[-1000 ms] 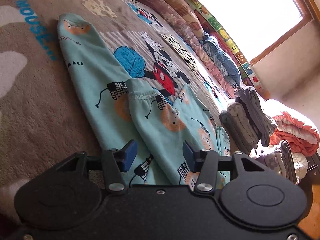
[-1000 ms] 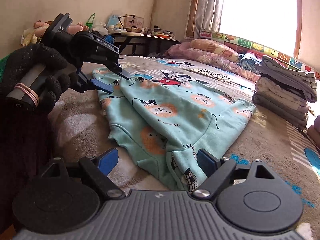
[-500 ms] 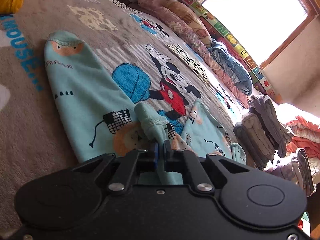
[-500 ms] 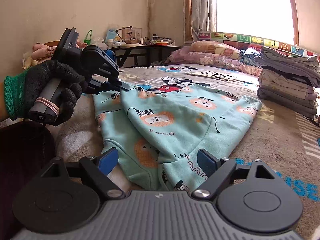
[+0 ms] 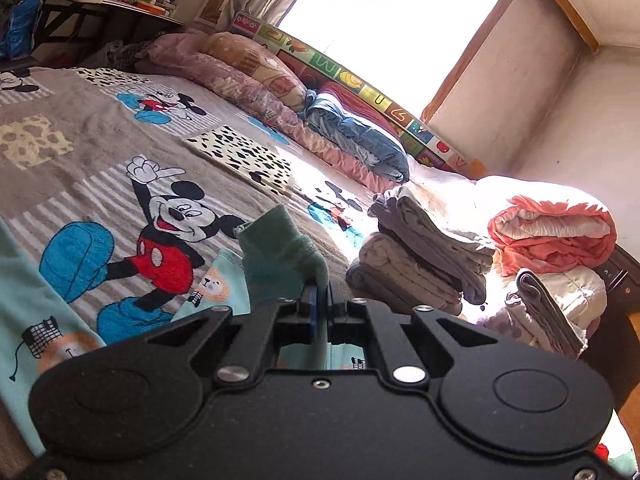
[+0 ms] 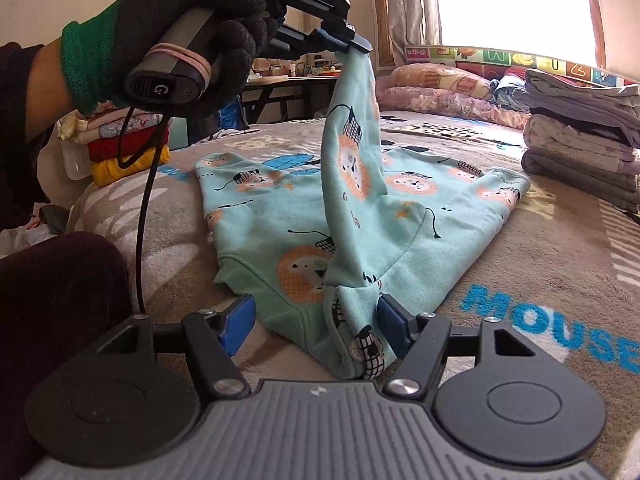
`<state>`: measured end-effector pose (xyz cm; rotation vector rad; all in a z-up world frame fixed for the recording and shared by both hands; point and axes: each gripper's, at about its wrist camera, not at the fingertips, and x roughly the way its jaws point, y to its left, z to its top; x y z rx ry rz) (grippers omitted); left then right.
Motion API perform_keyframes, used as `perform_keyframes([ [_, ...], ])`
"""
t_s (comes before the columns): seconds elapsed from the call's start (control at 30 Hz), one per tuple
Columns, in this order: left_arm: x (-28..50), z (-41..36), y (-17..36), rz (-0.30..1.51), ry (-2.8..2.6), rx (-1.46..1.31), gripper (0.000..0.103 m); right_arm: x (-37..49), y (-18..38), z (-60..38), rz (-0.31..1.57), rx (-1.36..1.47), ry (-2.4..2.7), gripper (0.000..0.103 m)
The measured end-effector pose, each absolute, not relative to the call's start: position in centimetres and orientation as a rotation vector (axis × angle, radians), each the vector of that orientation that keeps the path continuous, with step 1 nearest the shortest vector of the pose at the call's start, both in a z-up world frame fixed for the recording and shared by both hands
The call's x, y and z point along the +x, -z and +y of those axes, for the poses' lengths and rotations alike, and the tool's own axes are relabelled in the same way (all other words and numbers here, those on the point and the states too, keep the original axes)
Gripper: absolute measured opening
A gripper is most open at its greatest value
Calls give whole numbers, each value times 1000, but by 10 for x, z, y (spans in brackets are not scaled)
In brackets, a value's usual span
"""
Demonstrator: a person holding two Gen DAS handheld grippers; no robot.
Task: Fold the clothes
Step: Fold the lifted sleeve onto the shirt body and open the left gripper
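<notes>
Right wrist view shows the teal lion-print garment (image 6: 304, 216) spread across the frame's middle on the grey cartoon blanket (image 6: 540, 280), one sleeve (image 6: 352, 140) pulled up toward the top centre. The left gripper (image 6: 352, 46), held by a black-gloved hand (image 6: 200, 20), pinches that sleeve's cuff tight. At lower centre the right gripper (image 6: 316, 322) is spread wide, a bunched fold lying between its blue pads (image 6: 236, 322). Folded grey clothes (image 6: 584, 136) are stacked at right.
</notes>
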<state>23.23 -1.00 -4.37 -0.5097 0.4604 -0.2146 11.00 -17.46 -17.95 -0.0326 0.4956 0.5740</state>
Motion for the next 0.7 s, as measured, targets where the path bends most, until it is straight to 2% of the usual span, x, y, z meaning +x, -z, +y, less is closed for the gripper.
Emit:
perform_keyframes([
  [0.4, 285, -87, 63, 539, 242, -347, 1, 117, 187, -182, 518, 50, -595, 72],
  [0.7, 314, -134, 98, 619, 225, -184, 1, 120, 188, -186, 527, 91, -615, 75],
])
